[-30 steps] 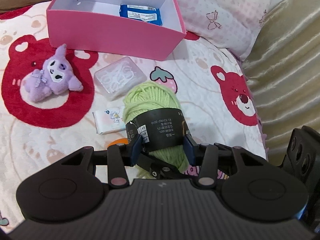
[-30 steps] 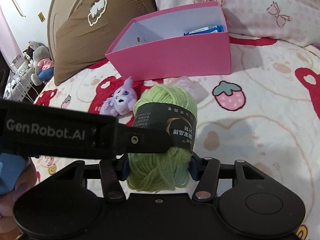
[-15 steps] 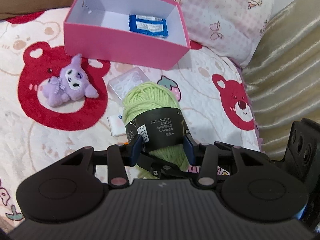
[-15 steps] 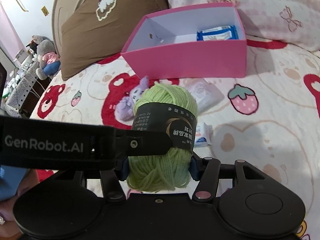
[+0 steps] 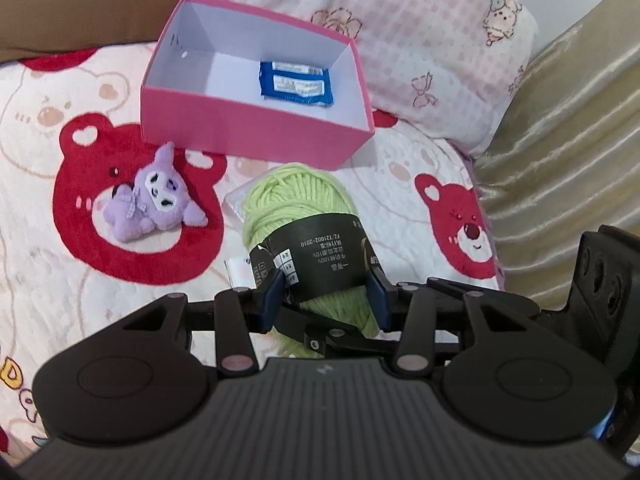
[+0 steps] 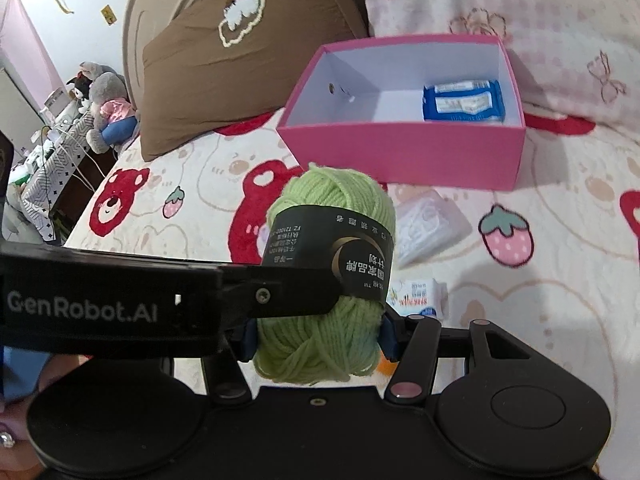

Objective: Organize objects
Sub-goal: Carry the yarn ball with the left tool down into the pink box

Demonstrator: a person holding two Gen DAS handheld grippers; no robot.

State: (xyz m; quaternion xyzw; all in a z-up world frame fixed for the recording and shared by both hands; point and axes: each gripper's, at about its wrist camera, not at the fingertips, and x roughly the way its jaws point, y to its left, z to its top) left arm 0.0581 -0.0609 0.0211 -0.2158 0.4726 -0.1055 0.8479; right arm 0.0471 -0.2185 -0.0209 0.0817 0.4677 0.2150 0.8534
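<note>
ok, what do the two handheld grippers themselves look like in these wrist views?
Both are matte black plastic. The left gripper has dark blue finger pads, thin black linkage bars with pinkish pivot pins, two round lobes and a ribbed body. The right gripper matches; white "GenRobot.AI" lettering marks the left gripper's side, seen in the right view.

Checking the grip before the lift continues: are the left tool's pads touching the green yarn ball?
Touching. The left wrist view shows the left tool with both blue pads pressed against the green yarn ball at its black label.
</note>
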